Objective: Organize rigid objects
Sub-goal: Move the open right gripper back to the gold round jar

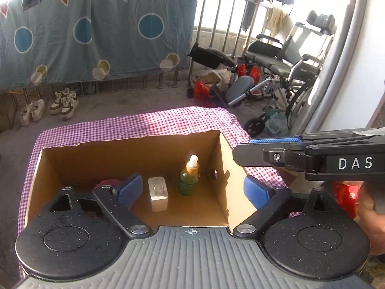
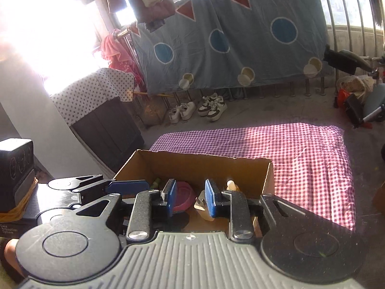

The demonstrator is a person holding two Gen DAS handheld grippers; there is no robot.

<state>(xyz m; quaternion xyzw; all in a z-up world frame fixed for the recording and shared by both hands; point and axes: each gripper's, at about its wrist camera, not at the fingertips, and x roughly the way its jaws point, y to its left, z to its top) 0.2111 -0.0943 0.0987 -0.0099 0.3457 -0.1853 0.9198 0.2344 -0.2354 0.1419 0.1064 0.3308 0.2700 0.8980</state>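
Observation:
An open cardboard box (image 1: pixel 132 142) (image 2: pixel 192 166) stands on a purple checked cloth (image 1: pixel 168 122) (image 2: pixel 300 156). On its floor a white charger plug (image 1: pixel 157 193) (image 2: pixel 201 203) lies beside an upright dropper bottle (image 1: pixel 189 178) (image 2: pixel 231 184). A pink round thing (image 1: pixel 108 183) (image 2: pixel 184 195) is partly hidden by a finger. My left gripper (image 1: pixel 192 189) hangs over the box, open wide and empty. My right gripper (image 2: pixel 190 198) (image 1: pixel 243 153) is above the box's near right side. Its pads stand a narrow gap apart and touch nothing.
Several shoes (image 1: pixel 55 103) (image 2: pixel 207 107) sit on the floor by a railing hung with a blue quilt (image 1: pixel 96 29). A wheelchair (image 1: pixel 284 60) stands at the back right. A dark cabinet (image 2: pixel 108 130) under a starred cloth is on the left. A hand holds something red (image 1: pixel 346 192).

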